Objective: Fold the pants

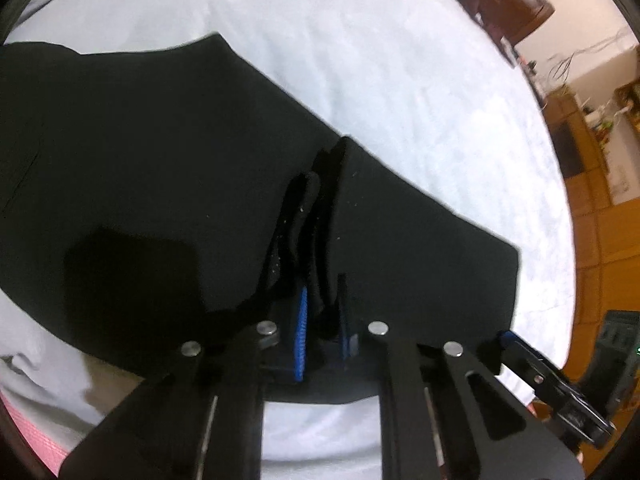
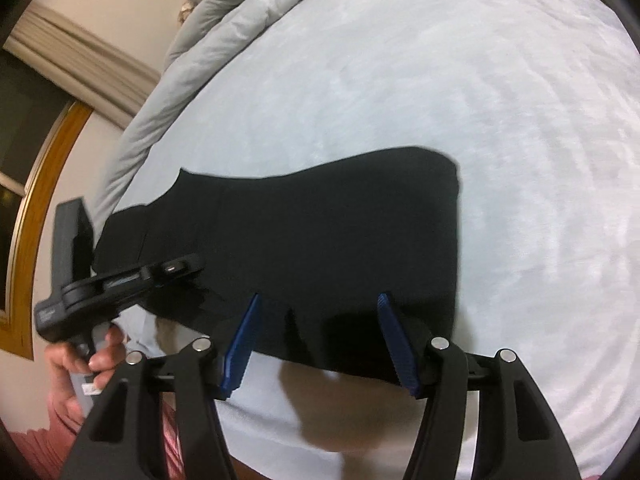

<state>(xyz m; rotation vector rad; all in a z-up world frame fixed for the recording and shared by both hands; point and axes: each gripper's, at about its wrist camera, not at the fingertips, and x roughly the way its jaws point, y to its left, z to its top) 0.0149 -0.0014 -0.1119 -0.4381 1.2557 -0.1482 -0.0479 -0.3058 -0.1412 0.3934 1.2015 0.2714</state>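
Meanwhile, on the pale bedsheet, the black pants lie spread flat near the bed's front edge, seen from both wrist cameras. My left gripper is clamped on a bunched ridge of the black pants, the cloth pinched up in folds between its blue pads. My right gripper hangs just over the near hem with its jaws spread wide, nothing between its blue pads; in its view the left gripper shows from the side at the garment's left end, gripped by my left hand. A grey duvet is heaped along the far side of the bed. Past the mattress, in the left wrist view, wooden furniture stands against a light wall.
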